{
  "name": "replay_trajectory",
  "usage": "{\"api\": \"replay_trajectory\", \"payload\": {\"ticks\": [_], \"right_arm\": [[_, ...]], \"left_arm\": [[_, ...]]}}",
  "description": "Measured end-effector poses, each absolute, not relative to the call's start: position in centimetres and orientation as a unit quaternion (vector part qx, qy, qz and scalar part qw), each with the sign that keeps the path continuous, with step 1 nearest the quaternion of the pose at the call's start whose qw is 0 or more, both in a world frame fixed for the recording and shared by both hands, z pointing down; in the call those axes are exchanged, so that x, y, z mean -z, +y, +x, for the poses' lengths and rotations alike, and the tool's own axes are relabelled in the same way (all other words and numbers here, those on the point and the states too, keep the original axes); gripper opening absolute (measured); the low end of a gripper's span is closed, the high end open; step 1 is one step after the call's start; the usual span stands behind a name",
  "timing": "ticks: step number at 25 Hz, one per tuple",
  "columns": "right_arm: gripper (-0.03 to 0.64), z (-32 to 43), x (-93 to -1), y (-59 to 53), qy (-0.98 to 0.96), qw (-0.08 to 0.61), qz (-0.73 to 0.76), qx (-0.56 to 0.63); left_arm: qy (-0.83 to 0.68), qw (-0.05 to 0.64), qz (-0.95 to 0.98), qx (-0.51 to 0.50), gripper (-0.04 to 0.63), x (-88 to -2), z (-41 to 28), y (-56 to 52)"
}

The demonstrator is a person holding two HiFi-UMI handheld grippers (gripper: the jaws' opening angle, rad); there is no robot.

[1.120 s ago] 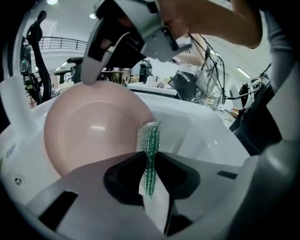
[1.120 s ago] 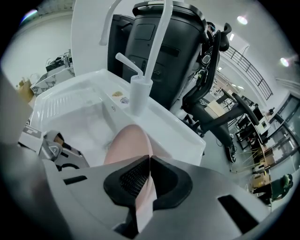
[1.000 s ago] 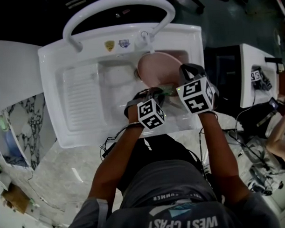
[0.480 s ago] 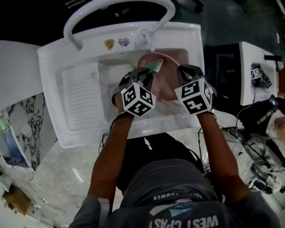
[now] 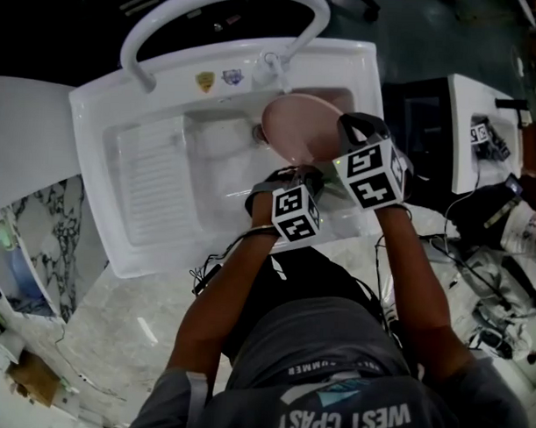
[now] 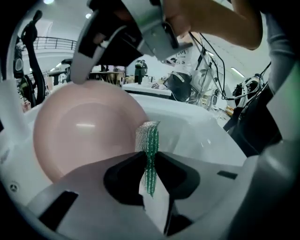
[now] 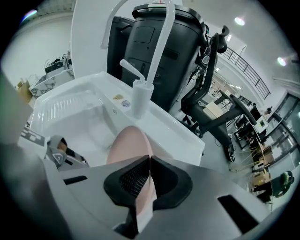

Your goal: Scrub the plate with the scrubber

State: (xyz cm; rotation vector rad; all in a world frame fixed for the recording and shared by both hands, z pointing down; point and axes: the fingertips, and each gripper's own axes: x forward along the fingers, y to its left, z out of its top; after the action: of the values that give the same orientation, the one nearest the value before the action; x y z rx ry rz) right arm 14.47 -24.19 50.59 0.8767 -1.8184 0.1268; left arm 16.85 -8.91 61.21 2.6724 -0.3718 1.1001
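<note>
A pink plate (image 5: 297,124) is held on edge over the white sink basin (image 5: 208,163), tilted up. My right gripper (image 5: 347,157) is shut on its near right rim; in the right gripper view the plate (image 7: 127,143) runs edge-on between the pads of the right gripper (image 7: 149,161). My left gripper (image 5: 297,177) sits just below the plate's near edge, shut on a green mesh scrubber (image 6: 149,140). In the left gripper view the plate's face (image 6: 79,129) fills the left, and the scrubber's tip is by its right rim. I cannot tell whether they touch.
A white tap (image 5: 271,73) and an arched white pipe (image 5: 214,5) stand at the sink's back. A ribbed drainboard (image 5: 151,183) lies to the left. Marble counter (image 5: 133,309) runs along the front. Cables and gear (image 5: 492,216) are on the right.
The left gripper swept the scrubber up across the plate toward the tap, then came back down to the plate's near edge. The right gripper and plate barely shifted.
</note>
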Motion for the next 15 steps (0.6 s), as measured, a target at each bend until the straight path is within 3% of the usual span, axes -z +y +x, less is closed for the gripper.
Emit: {"api": "replay_trajectory", "payload": {"ticks": [6, 15], "right_arm": [[0.037, 14.5, -51.2, -23.4, -0.757, 0.533, 0.373, -0.061], [0.035, 15.6, -51.9, -22.7, -0.754, 0.526, 0.383, -0.088]], "left_arm": [[-0.166, 0.118, 0.902, -0.381, 0.077, -61.2, 13.7, -10.1], [-0.29, 0.033, 0.872, -0.392, 0.077, -53.8, 3.8, -13.6]]}}
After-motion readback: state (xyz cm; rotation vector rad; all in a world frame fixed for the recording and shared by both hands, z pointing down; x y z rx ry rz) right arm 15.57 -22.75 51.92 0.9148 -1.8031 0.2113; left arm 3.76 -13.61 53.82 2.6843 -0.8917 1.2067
